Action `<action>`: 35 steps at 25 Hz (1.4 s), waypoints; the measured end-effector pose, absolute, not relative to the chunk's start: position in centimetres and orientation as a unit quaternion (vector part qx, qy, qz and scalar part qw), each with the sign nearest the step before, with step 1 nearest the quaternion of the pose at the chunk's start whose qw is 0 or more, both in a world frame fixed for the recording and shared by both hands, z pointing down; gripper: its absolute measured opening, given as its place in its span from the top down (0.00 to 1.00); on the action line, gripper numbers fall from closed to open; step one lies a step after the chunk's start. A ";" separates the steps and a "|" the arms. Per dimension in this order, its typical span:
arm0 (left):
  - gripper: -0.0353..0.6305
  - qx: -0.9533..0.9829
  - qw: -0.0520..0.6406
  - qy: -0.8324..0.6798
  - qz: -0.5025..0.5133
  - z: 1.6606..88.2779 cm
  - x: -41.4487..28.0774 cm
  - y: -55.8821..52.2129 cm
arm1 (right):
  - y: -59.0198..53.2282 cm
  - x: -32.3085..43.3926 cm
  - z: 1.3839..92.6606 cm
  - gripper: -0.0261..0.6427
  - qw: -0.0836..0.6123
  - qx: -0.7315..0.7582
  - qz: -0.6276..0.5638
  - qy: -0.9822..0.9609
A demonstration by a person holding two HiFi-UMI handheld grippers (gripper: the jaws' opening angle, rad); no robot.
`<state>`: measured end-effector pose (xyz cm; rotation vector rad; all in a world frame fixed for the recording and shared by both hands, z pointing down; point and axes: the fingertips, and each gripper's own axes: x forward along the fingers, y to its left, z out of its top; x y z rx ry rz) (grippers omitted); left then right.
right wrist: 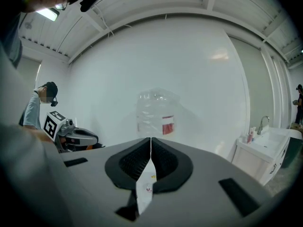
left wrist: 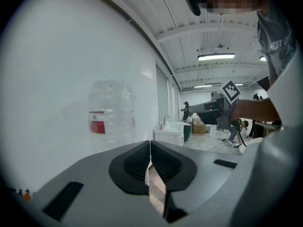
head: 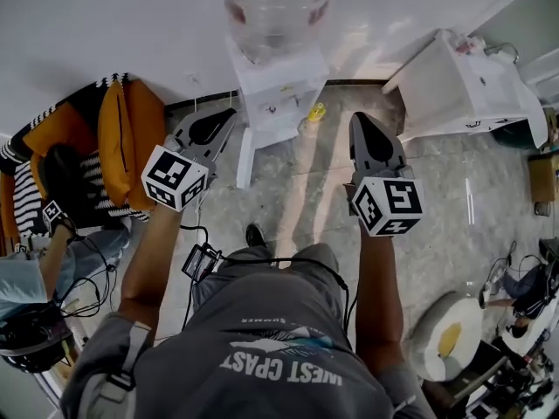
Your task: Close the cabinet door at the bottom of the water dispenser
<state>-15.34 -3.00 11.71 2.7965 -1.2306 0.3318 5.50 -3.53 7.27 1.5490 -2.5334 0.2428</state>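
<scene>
Head view: the white water dispenser (head: 278, 81) with a clear plastic bottle (head: 275, 7) on top stands against the white wall. Its white bottom cabinet door (head: 245, 157) hangs open, swung out over the floor toward the person. The left tongs (head: 229, 114) sit just left of that door and the right tongs (head: 358, 120) lie to its right. Both are clenched with nothing between them.

Mottled grey floor (head: 301, 186), white water dispenser (head: 278, 94) standing on it, white sink cabinet (head: 463, 90), small yellow object (head: 316, 112)
</scene>
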 end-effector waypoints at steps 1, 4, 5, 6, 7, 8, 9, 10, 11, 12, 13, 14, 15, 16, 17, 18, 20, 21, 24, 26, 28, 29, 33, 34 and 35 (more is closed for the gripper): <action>0.92 0.909 0.039 -0.401 0.110 12.2 -15.4 -3.2 | -3.7 5.5 7.6 0.92 0.083 0.517 0.083 -0.848; 0.92 0.906 0.049 -0.404 0.120 13.7 -15.6 -3.7 | -4.8 5.5 8.9 0.92 0.084 0.513 0.091 -0.849; 0.92 0.904 0.052 -0.405 0.125 14.2 -15.6 -3.9 | -5.2 5.5 9.3 0.92 0.083 0.512 0.095 -0.850; 0.92 0.903 0.055 -0.407 0.130 14.7 -15.7 -4.1 | -5.6 5.6 9.8 0.92 0.084 0.509 0.099 -0.851; 0.92 0.901 0.058 -0.409 0.134 15.2 -15.7 -4.3 | -6.0 5.7 10.4 0.92 0.085 0.506 0.103 -0.852; 0.92 0.898 0.060 -0.413 0.138 15.6 -15.7 -4.6 | -6.4 5.8 10.9 0.92 0.086 0.503 0.107 -0.854; 0.92 0.896 0.062 -0.417 0.141 15.9 -15.7 -5.0 | -7.0 6.0 11.3 0.92 0.088 0.499 0.109 -0.855; 0.92 0.893 0.064 -0.421 0.143 16.3 -15.7 -5.4 | -7.6 6.1 11.8 0.92 0.089 0.495 0.111 -0.857; 0.92 0.891 0.067 -0.426 0.145 16.7 -15.7 -5.9 | -8.2 6.4 12.3 0.92 0.090 0.492 0.113 -0.858; 0.92 0.888 0.070 -0.430 0.147 17.1 -15.5 -6.4 | -8.8 6.7 12.8 0.92 0.090 0.490 0.116 -0.859; 0.92 0.886 0.074 -0.434 0.149 17.6 -15.4 -6.7 | -9.3 7.0 13.4 0.92 0.091 0.489 0.120 -0.859; 0.92 0.883 0.079 -0.437 0.151 18.2 -15.2 -7.0 | -9.7 7.3 14.0 0.92 0.093 0.486 0.124 -0.860; 0.92 0.881 0.083 -0.440 0.153 18.7 -15.0 -7.2 | -10.2 7.5 14.6 0.92 0.095 0.484 0.128 -0.861; 0.92 0.879 0.086 -0.443 0.156 19.2 -15.0 -7.4 | -10.6 7.7 15.2 0.92 0.097 0.480 0.132 -0.862; 0.92 0.876 0.089 -0.446 0.158 19.8 -15.0 -7.6 | -11.1 7.8 15.7 0.92 0.099 0.477 0.134 -0.863; 0.92 0.874 0.092 -0.449 0.161 20.4 -15.1 -7.8 | -11.4 7.8 16.2 0.92 0.101 0.474 0.136 -0.864; 0.92 0.870 0.097 -0.455 0.165 21.7 -15.4 -8.1 | -12.0 7.9 17.4 0.92 0.105 0.471 0.141 -0.865; 0.92 0.868 0.101 -0.457 0.167 22.3 -15.5 -8.3 | -12.2 7.9 18.0 0.92 0.108 0.469 0.143 -0.865; 0.92 0.862 0.113 -0.463 0.173 24.4 -16.1 -8.8 | -12.9 7.7 20.0 0.92 0.117 0.463 0.150 -0.866; 0.92 0.858 0.120 -0.465 0.181 26.0 -16.5 -9.1 | -13.1 7.6 21.5 0.92 0.121 0.460 0.158 -0.866; 0.92 0.855 0.127 -0.468 0.185 27.7 -16.8 -9.4 | -13.3 7.5 23.0 0.92 0.130 0.455 0.164 -0.865; 0.92 0.854 0.131 -0.468 0.186 28.6 -16.9 -9.5 | -13.4 7.4 23.7 0.92 0.134 0.454 0.166 -0.865; 0.92 0.847 0.151 -0.471 0.193 32.0 -17.9 -9.3 | -13.2 6.9 26.3 0.92 0.146 0.451 0.177 -0.863; 0.92 0.845 0.156 -0.472 0.195 32.8 -18.2 -9.2 | -13.2 6.8 26.9 0.92 0.148 0.450 0.180 -0.862; 0.92 0.843 0.161 -0.473 0.198 33.7 -18.5 -9.3 | -13.3 6.8 27.5 0.92 0.150 0.449 0.182 -0.862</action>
